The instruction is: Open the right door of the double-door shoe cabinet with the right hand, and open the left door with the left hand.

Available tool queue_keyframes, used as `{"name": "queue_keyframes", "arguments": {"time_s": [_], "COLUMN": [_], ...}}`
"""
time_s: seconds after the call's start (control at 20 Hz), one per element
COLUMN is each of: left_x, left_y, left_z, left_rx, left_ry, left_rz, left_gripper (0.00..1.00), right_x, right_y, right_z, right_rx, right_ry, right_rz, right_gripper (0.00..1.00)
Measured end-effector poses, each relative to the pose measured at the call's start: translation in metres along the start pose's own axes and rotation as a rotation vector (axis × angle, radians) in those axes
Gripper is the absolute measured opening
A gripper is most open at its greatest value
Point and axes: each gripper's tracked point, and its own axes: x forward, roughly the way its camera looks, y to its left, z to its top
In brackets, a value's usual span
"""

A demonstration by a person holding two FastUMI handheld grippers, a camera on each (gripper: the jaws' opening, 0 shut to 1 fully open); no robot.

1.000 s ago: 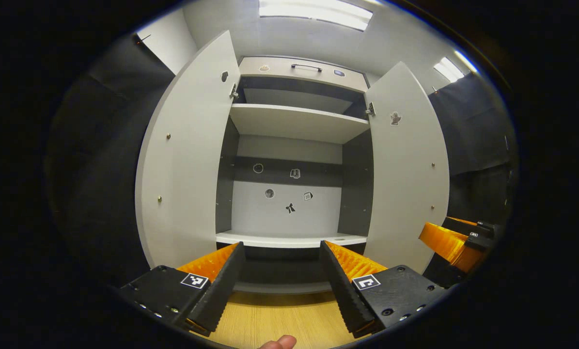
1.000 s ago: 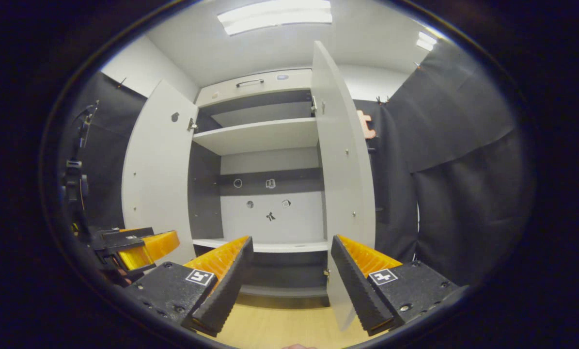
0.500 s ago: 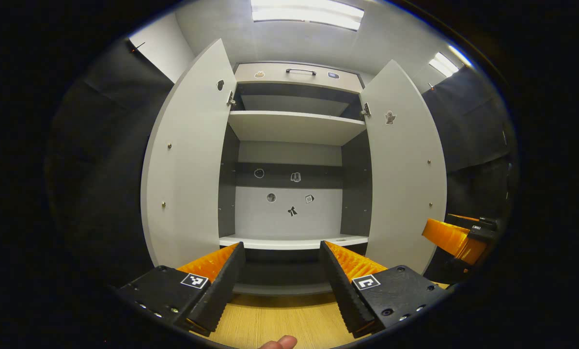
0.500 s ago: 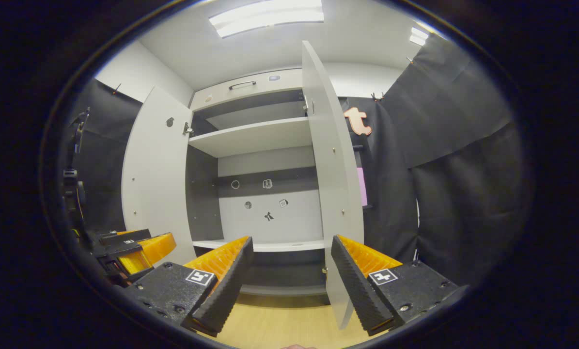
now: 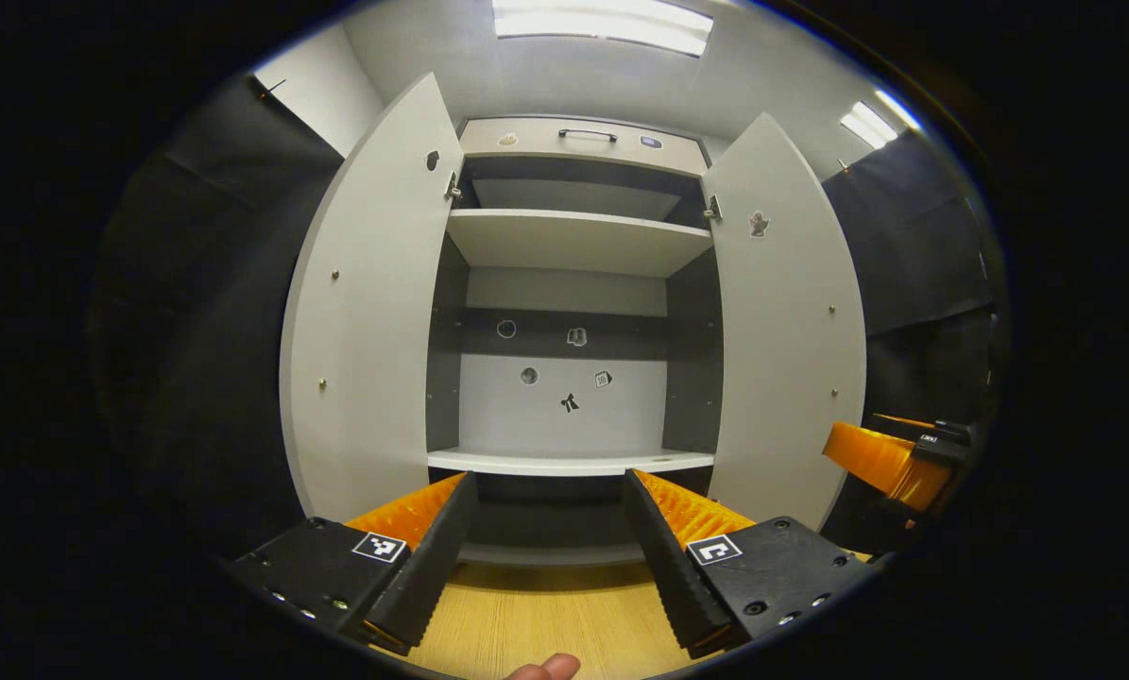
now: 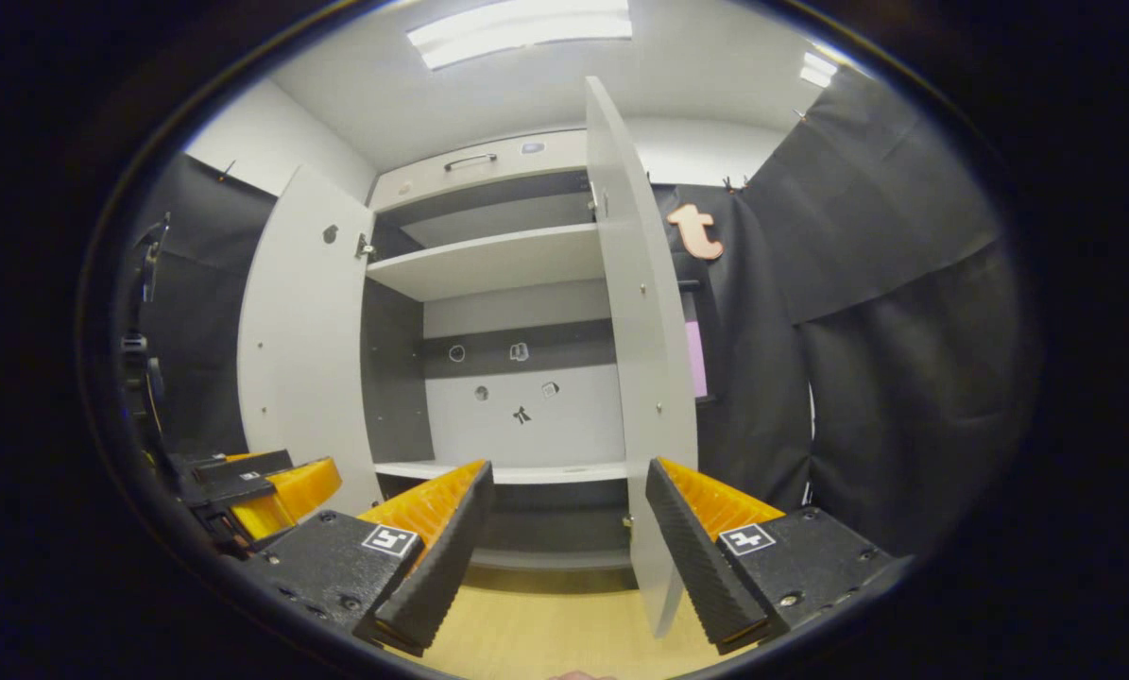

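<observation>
The white shoe cabinet [image 5: 573, 241] stands ahead with both doors swung wide. Its left door [image 5: 370, 312] and right door [image 5: 786, 321] flank the bare shelves. My left gripper [image 5: 550, 552] is open in front of the cabinet's middle, well back from it, holding nothing. In the right gripper view the right door [image 6: 644, 349] appears nearly edge-on just above my right gripper [image 6: 564, 548], which is open, holds nothing and touches no door. The left door [image 6: 304, 331] is seen from the inside there. The right gripper [image 5: 890, 463] is at the right edge of the left gripper view.
Small stickers dot the cabinet's back panel [image 5: 564, 401]. A top drawer with a dark handle [image 5: 588, 134] sits above the shelves. Wooden floor [image 5: 536, 623] lies below. Black cloth [image 6: 885, 359] hangs on both sides. A fingertip [image 5: 545, 669] pokes in at the bottom edge. The left gripper [image 6: 262, 486] is low left.
The right door has swung a little further open. Both grippers have drifted slightly, staying open and clear of the doors.
</observation>
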Motion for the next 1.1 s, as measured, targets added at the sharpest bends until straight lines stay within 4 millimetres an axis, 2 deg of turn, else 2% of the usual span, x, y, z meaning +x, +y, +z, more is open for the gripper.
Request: {"name": "queue_keyframes", "arguments": {"time_s": [0.5, 1.1], "left_x": [-0.006, -0.008], "left_y": [-0.002, 0.001], "left_z": [0.004, 0.003], "left_rx": [-0.002, -0.009], "left_ry": [-0.011, -0.005], "left_rz": [-0.010, 0.002], "left_gripper": [0.92, 0.92], "right_x": [-0.008, -0.012], "right_y": [0.000, -0.001], "right_z": [0.007, 0.005], "right_rx": [0.001, 0.005], "right_ry": [-0.014, -0.004], "right_rz": [-0.021, -0.022], "right_gripper": [1.00, 1.00]}}
